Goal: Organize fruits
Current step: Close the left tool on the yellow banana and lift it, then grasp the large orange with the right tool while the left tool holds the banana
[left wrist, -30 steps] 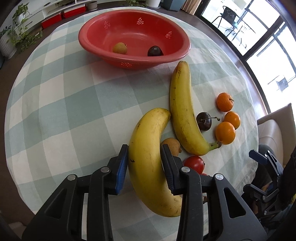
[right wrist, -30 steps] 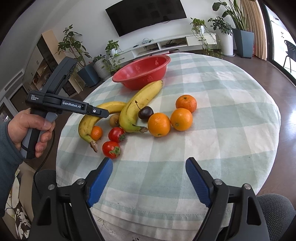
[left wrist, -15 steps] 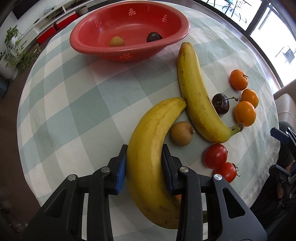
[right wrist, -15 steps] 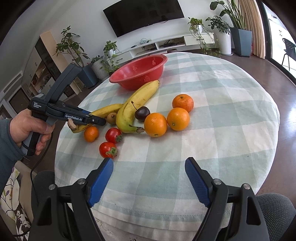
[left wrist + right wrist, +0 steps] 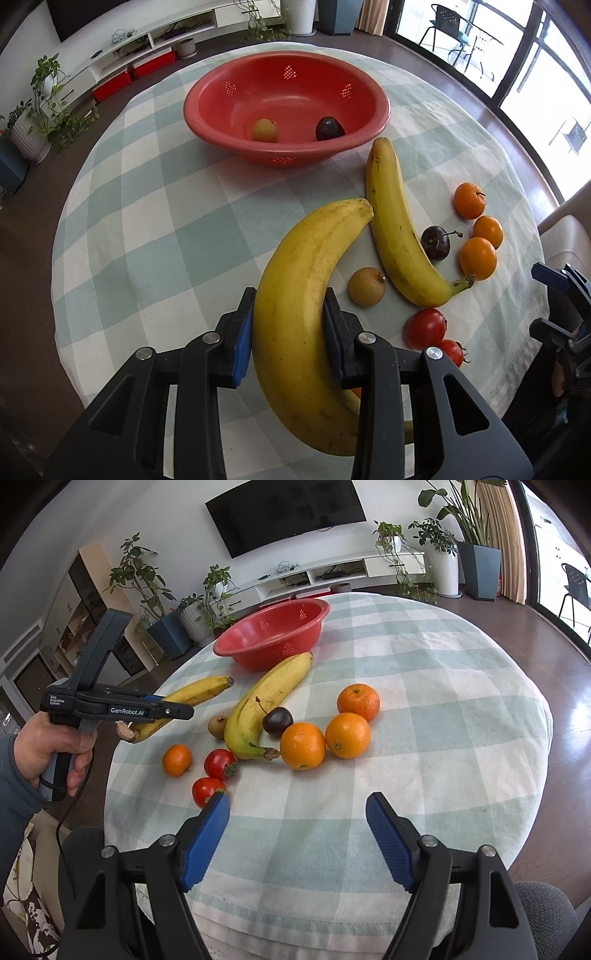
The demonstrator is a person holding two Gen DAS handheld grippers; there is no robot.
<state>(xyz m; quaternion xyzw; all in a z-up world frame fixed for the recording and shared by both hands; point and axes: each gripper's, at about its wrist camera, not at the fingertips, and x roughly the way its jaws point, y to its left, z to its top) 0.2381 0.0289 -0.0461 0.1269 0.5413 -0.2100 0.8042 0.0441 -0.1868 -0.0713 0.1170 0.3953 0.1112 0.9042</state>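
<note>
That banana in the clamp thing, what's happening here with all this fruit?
A person is sorting fruit into the red bowl using two handheld tools. The left tool is shut on a banana, raised off the checked table. The right tool is open and holds nothing. Two small fruits already lie in the bowl; a second banana, oranges and tomatoes are on the table.

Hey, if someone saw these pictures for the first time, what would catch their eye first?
Probably the big banana clamped in the left gripper, lifted off the near-left part of the table. Next, the red bowl at the far side, holding two small fruits, and the oranges, tomatoes and second banana strewn on the checked cloth before the open right gripper.
</note>
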